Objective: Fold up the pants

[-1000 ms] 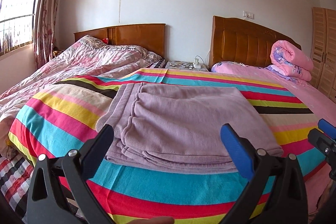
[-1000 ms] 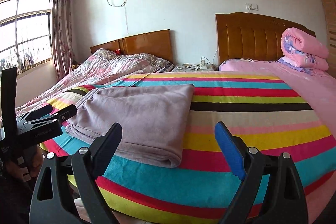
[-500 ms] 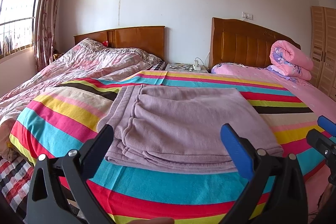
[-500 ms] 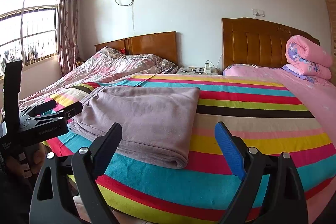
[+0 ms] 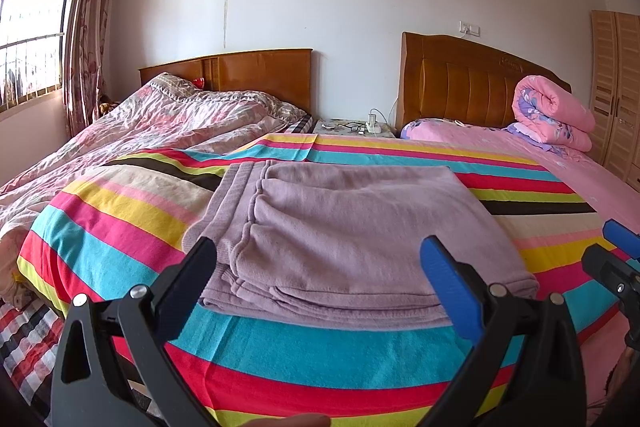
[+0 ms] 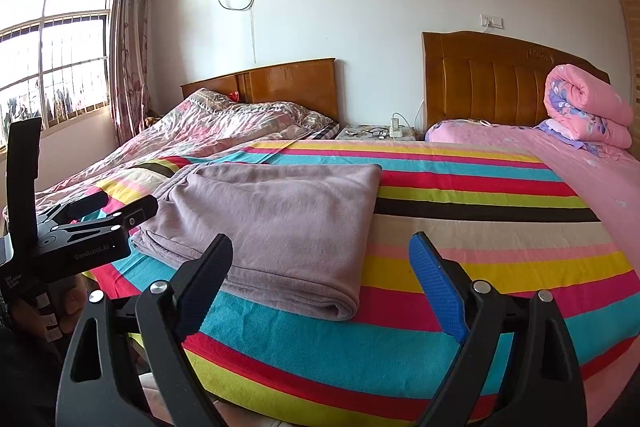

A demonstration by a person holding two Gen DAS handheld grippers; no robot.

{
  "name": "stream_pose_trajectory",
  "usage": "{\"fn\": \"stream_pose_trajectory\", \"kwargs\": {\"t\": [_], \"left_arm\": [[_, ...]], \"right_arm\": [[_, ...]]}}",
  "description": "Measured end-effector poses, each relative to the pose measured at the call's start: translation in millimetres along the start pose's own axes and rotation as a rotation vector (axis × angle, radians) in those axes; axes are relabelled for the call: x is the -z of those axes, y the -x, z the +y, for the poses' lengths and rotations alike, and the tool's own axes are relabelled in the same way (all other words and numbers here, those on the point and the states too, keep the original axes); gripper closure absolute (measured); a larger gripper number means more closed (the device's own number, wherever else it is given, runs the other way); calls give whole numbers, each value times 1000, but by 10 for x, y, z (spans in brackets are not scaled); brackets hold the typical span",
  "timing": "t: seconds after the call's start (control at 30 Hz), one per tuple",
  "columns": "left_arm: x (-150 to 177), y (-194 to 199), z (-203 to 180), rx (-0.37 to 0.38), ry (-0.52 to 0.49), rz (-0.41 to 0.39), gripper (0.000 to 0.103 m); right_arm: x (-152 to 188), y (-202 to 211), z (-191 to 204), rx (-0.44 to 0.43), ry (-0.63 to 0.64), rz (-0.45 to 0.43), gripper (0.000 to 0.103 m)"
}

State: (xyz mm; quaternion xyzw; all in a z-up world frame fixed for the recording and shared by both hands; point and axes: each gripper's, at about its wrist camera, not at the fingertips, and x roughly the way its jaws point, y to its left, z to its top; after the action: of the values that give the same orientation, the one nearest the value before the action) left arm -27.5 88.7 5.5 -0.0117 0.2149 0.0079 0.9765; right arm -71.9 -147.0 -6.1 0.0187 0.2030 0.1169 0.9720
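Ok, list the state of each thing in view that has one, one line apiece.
pants: folded into a flat stack, lying on the striped blanket, untouched
left tool: open, empty, held short of the pants
right tool: open, empty, over the blanket's near edge
striped blanket: spread flat across the bed
pink quilt: rolled up by the headboard
curtain: drawn aside

The bed (image 5: 560, 163), filling the lower and middle frame under a striped sheet (image 5: 120, 223), carried folded lilac pants (image 5: 340, 227) at centre and a rolled pink quilt (image 5: 552, 119) at upper right by its headboard (image 5: 460, 87).
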Motion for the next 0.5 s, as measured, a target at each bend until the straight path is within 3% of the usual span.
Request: {"fn": "stream_pose_trajectory", "kwargs": {"t": [0.5], "left_arm": [[18, -4, 4, 0, 1, 6, 1]], "right_arm": [[35, -26, -13, -3, -10, 10, 16]]}}
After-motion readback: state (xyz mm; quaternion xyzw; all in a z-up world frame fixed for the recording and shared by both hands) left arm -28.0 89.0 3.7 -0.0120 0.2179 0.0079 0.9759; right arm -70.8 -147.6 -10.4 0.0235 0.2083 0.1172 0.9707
